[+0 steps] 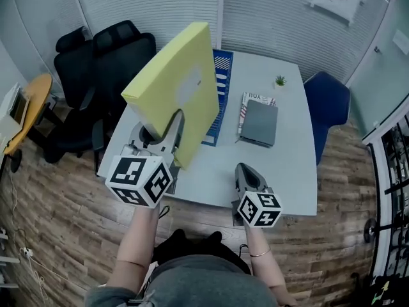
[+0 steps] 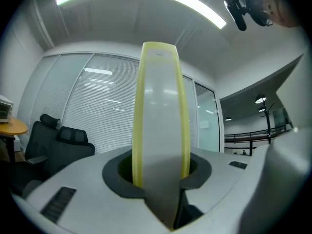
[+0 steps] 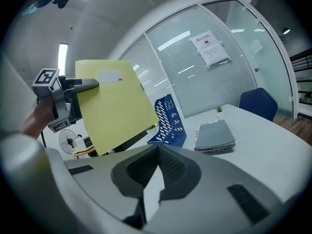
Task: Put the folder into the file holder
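A thick yellow folder (image 1: pixel 176 82) is lifted off the white table (image 1: pixel 287 178), tilted, with its white-labelled spine uppermost. My left gripper (image 1: pixel 174 123) is shut on its lower edge; in the left gripper view the folder (image 2: pixel 160 111) rises edge-on from between the jaws of that gripper (image 2: pixel 161 174). A blue perforated file holder (image 1: pixel 220 94) stands on the table just behind and to the right of the folder. My right gripper (image 1: pixel 245 171) hovers near the table's front edge, shut and holding nothing. The right gripper view shows the gripper (image 3: pixel 157 152), the folder (image 3: pixel 114 106) and the file holder (image 3: pixel 168 118).
A grey notebook on a stack of papers (image 1: pixel 259 121) lies right of the file holder, and a small potted plant (image 1: pixel 280 80) is behind it. Black office chairs (image 1: pixel 102 56) stand left of the table, a blue chair (image 1: pixel 327 101) to its right.
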The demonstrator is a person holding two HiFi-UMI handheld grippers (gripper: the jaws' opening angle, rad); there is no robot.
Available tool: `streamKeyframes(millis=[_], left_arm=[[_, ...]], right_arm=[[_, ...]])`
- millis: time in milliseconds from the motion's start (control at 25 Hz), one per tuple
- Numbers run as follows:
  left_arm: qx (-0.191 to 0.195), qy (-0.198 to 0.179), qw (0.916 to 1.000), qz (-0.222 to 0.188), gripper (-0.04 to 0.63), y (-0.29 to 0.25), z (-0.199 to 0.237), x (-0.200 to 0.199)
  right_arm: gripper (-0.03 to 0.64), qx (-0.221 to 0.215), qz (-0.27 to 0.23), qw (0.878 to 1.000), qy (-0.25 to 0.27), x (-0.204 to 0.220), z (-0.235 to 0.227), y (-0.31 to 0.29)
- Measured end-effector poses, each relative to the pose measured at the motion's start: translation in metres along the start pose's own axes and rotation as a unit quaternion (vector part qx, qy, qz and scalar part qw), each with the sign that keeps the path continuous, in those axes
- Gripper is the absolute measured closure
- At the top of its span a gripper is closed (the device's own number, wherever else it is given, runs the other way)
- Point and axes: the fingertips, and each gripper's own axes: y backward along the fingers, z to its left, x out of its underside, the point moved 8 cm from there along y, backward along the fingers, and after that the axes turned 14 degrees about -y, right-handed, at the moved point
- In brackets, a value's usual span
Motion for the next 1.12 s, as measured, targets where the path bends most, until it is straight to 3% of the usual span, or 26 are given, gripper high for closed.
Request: streamKeyframes(millis=[280, 680, 1120], left_arm=[[-0.053, -0.003, 0.9985, -0.016, 0.443, 0.0, 0.014, -0.013], [-0.091, 0.006, 0.9945, -0.05, 0.445, -0.033, 0.013, -0.019], [-0.073, 0.004, 0.9958, -0.055, 0.445, -0.095, 0.017, -0.014]], right_arm=[[0.612, -0.02, 0.013, 1.0, 0.012, -0.005, 0.001, -0.006], [0.612, -0.008, 0.012, 1.0, 0.013, -0.01, -0.007, -0.007], [0.612, 0.026, -0.004, 1.0, 0.008, -0.021, -0.019, -0.013]])
